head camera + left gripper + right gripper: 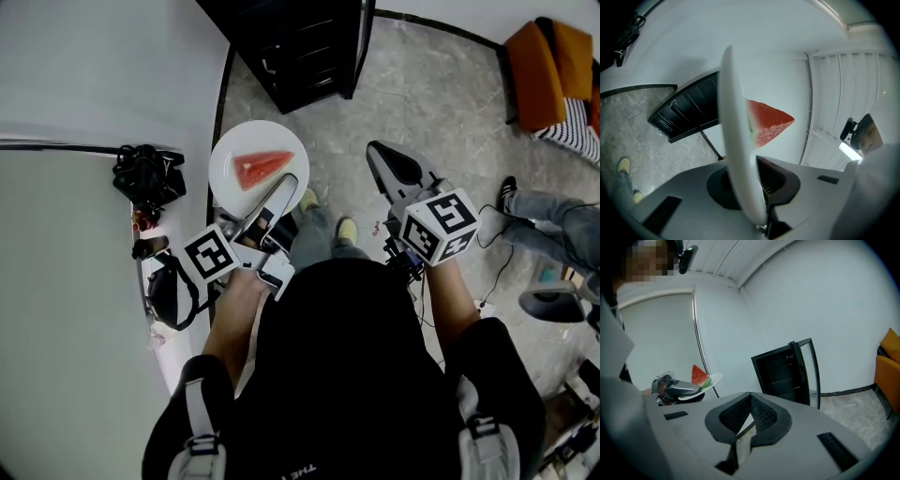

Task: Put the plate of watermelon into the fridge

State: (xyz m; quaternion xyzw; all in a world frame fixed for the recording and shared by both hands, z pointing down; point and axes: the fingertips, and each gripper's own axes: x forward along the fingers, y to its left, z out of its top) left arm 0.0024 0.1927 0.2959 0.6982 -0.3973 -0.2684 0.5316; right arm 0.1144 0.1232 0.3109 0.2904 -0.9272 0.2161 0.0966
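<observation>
A white plate [232, 150] carries a red wedge of watermelon [261, 167]. My left gripper [284, 190] is shut on the plate's near rim and holds it over the floor, next to the white counter. In the left gripper view the plate [735, 150] stands edge-on between the jaws, with the watermelon [769, 123] on its right face. My right gripper [381, 156] hangs to the right of the plate, its pads together with nothing in them. The black fridge [298, 45] stands ahead with its door open. The right gripper view shows its dark shelves [783, 372].
A white counter [56, 281] runs along the left, with a black bag [146, 174] on its edge. An orange chair [551, 58] stands at the far right. Another person's legs [553, 221] are on the grey stone floor there. The fridge's glass door [813, 367] swings out to the right.
</observation>
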